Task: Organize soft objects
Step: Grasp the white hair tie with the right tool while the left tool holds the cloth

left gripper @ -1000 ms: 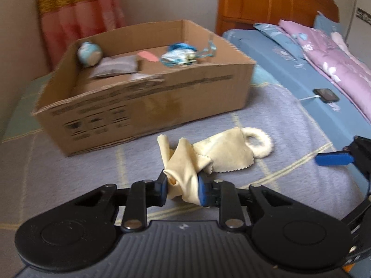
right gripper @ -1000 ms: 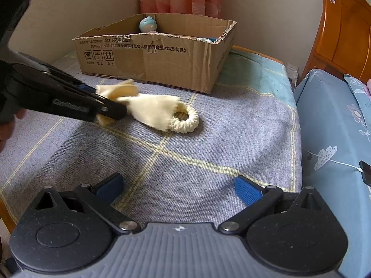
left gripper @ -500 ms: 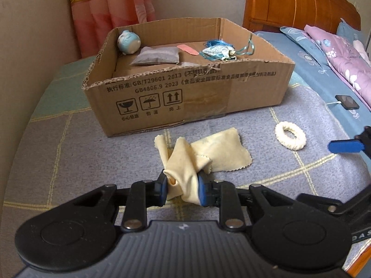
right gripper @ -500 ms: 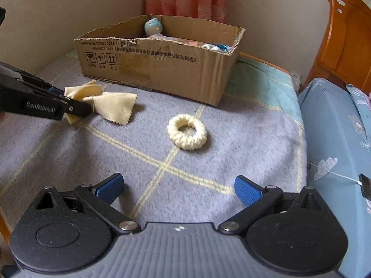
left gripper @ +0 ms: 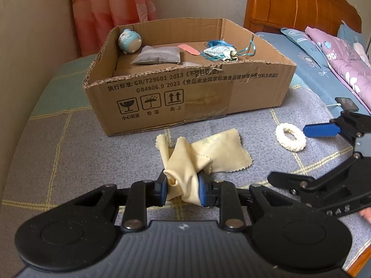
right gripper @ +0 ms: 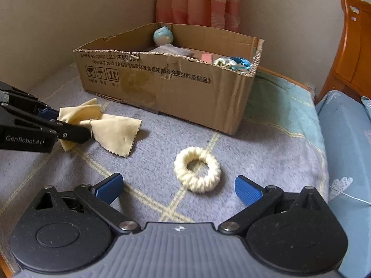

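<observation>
Two tongs: both show in each wrist view, over a grey checked blanket (right gripper: 266, 143) spread on a bed.
Left tongs (left gripper: 182, 188): closed narrow on a bunched fold of the cream cloth (left gripper: 208, 153); the blue pads (left gripper: 202, 191) press the fabric from both sides.
Cream cloth, position: the pinched end is gathered between the pads, while the rest fans out flat on the blanket with its zigzag edge showing, just in front of the cardboard box (left gripper: 197, 97). From the right wrist view the cloth (right gripper: 111, 129) sits to the left of the ring, apart from it.
Right tongs (right gripper: 178, 188): spread wide and holding nothing, with the blue pads (right gripper: 247, 188) standing either side of the ring's near edge without touching it.
White knitted ring (right gripper: 197, 172): lies flat on the blanket, between the open fingers and a little ahead of them; in the left wrist view it (left gripper: 290, 137) rests near the box's right front corner.
Cardboard box, contents: a round pale blue plush toy (left gripper: 129, 40) in the far left corner, a grey pouch (left gripper: 160, 55) beside it, a pink strip (left gripper: 189, 49), and a blue-stringed bundle (left gripper: 219, 52) toward the right.
Surroundings: a pink curtain (left gripper: 111, 11) behind the box, a wooden headboard (left gripper: 299, 7), and a phone (left gripper: 346, 104) on the blue sheet.
</observation>
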### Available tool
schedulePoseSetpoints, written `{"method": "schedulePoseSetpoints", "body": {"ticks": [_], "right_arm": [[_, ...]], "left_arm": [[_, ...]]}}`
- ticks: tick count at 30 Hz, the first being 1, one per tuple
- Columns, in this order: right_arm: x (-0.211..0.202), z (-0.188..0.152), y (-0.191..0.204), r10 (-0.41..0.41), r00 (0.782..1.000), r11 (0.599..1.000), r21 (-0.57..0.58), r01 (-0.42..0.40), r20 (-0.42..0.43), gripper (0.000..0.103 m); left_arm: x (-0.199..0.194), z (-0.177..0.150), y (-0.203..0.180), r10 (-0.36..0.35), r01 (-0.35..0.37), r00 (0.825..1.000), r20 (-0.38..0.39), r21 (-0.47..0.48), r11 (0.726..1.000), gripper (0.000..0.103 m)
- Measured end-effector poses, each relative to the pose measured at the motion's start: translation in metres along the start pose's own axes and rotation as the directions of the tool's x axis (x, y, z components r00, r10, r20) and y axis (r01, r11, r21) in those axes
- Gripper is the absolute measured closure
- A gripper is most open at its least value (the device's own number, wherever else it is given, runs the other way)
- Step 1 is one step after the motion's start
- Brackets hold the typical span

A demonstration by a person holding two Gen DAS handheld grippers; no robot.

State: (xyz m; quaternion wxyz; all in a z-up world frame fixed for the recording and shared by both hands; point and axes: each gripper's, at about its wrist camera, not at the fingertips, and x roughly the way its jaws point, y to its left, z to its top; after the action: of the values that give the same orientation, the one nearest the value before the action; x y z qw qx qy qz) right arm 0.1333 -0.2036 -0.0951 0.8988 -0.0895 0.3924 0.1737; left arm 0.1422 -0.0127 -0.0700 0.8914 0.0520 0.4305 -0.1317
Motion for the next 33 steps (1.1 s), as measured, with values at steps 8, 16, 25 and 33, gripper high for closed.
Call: {"method": "schedulePoseSetpoints", "body": {"ticks": [8, 16, 25, 33], "right_arm": [[0.009, 0.011, 0.0, 0.007, 1.0, 1.0, -0.009, -0.007, 0.011, 0.009], [0.003, 0.014, 0.0, -0.003, 1.0, 1.0, -0.001, 0.003, 0.021, 0.043], [0.0, 0.015, -0.004, -0.041, 0.999, 0.999, 0.022, 0.041, 0.02, 0.057], [0.0, 0.013, -0.001, -0.062, 0.998, 0.998, 0.0, 0.062, 0.025, 0.055]], "left_arm": [[0.0, 0.0, 0.0, 0.0, 0.0, 1.0, 0.0, -0.002, 1.0, 0.079], [0.001, 0.0, 0.0, 0.002, -0.002, 1.0, -0.001, 0.0, 1.0, 0.079], [0.003, 0.002, -0.001, 0.011, -0.011, 1.0, 0.003, 0.002, 1.0, 0.072], [0.006, 0.002, -0.006, 0.028, -0.028, 1.0, 0.003, 0.006, 1.0, 0.046]]}}
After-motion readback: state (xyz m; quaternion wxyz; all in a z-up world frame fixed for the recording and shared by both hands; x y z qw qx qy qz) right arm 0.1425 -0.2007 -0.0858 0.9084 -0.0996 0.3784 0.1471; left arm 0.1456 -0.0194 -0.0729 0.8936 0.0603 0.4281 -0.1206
